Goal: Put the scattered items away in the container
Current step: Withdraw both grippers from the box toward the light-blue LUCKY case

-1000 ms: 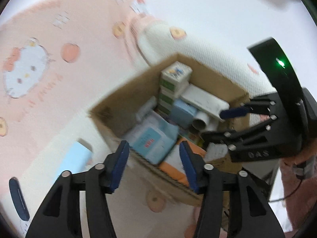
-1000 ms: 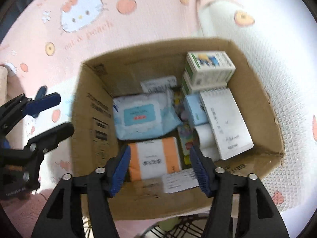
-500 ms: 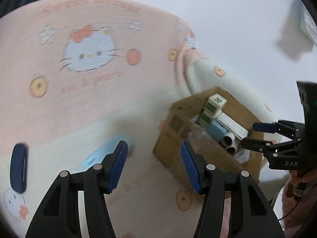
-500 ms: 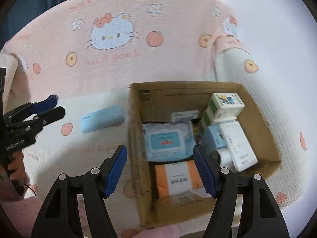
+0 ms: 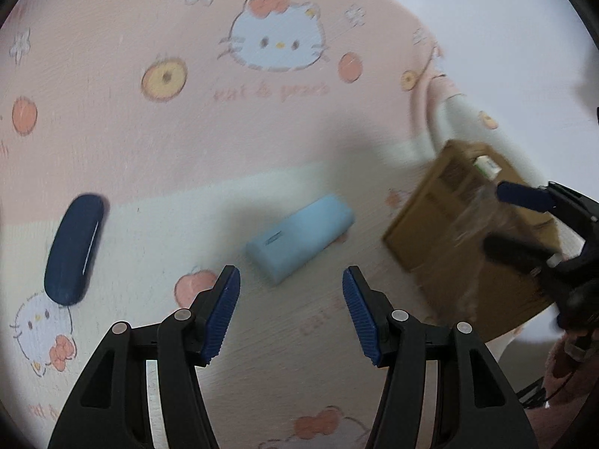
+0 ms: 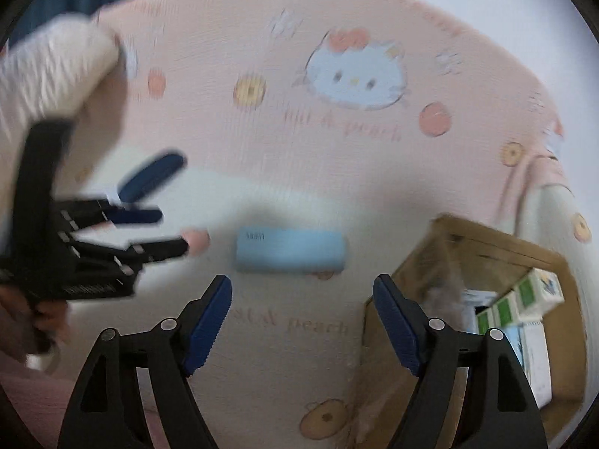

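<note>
On the pink cat-print blanket (image 5: pixel 112 119), light blue case (image 5: pixel 300 238) lies flat, apart from the cardboard box (image 6: pixel 483 262); dark blue case (image 5: pixel 74 249) further off, also loose. Left gripper (image 5: pixel 291 310) released, nothing between jaws; right gripper (image 6: pixel 302 323) spread wide and empty, jaws have just been opening. Light blue case looks rigid, light, smooth-shelled with rounded ends, likely slippery; best pinched across the narrow width at mid-length, so it won't pivot or squirt out.

We see a pale blue case (image 5: pixel 299 238) lying flat mid-frame, a dark blue case (image 5: pixel 73 249) at left, and the cardboard box (image 5: pixel 445 232) at right.
</note>
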`<state>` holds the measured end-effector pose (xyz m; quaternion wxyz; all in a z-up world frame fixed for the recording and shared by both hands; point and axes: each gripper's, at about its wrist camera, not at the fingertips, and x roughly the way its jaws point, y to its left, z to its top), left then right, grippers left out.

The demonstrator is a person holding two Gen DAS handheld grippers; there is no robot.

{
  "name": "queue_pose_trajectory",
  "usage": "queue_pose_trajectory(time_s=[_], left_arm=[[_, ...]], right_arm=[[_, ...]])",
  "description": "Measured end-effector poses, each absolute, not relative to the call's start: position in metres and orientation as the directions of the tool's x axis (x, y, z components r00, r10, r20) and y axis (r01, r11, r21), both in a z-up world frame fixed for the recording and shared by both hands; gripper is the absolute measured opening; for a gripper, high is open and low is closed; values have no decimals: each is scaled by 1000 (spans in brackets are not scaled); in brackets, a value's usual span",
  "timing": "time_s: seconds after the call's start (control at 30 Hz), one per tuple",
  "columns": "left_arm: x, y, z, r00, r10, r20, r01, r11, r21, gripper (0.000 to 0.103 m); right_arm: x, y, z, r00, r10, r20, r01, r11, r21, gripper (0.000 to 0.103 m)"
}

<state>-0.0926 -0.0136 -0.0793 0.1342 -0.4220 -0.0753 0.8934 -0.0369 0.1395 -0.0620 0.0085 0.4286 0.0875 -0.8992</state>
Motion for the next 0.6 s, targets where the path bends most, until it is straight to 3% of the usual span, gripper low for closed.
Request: queue_pose_trajectory(time_s=[0.2, 0.23, 0.27, 0.3, 0.33, 0.43, 0.6], left_arm=[[-127, -35, -113, -555, 331, -763, -112, -939, -326, 60], [-134, -38, -117, -548, 328, -769, -101, -939, -329, 57], [-141, -38, -121, -543, 325, -774, -93, -940, -329, 49], [-147, -39, -126, -537, 321, -780, -84, -940, -330, 43], [-155, -39, -132, -525, 325, -786, -77, -938, -337, 33], [-173, -44, -149, -496, 346, -797, -55, -928, -369, 22], [-204, -48, -169, -479, 349, -806, -28, -923, -383, 19]], right_arm=[[-69, 134, -128, -555, 124, -823, 65, -979, -191, 76], [-71, 134, -134, -555, 131, -821, 56, -979, -194, 74], [-74, 134, -141, -564, 149, -812, 31, -979, -200, 54], [-76, 136, -147, -564, 160, -810, 13, -979, -202, 23], [-80, 135, -154, -550, 156, -820, 8, -981, -192, 18], [-92, 136, -171, -520, 122, -845, -9, -990, -138, 18], [-112, 143, -191, -478, 107, -872, -49, -994, -95, 18]])
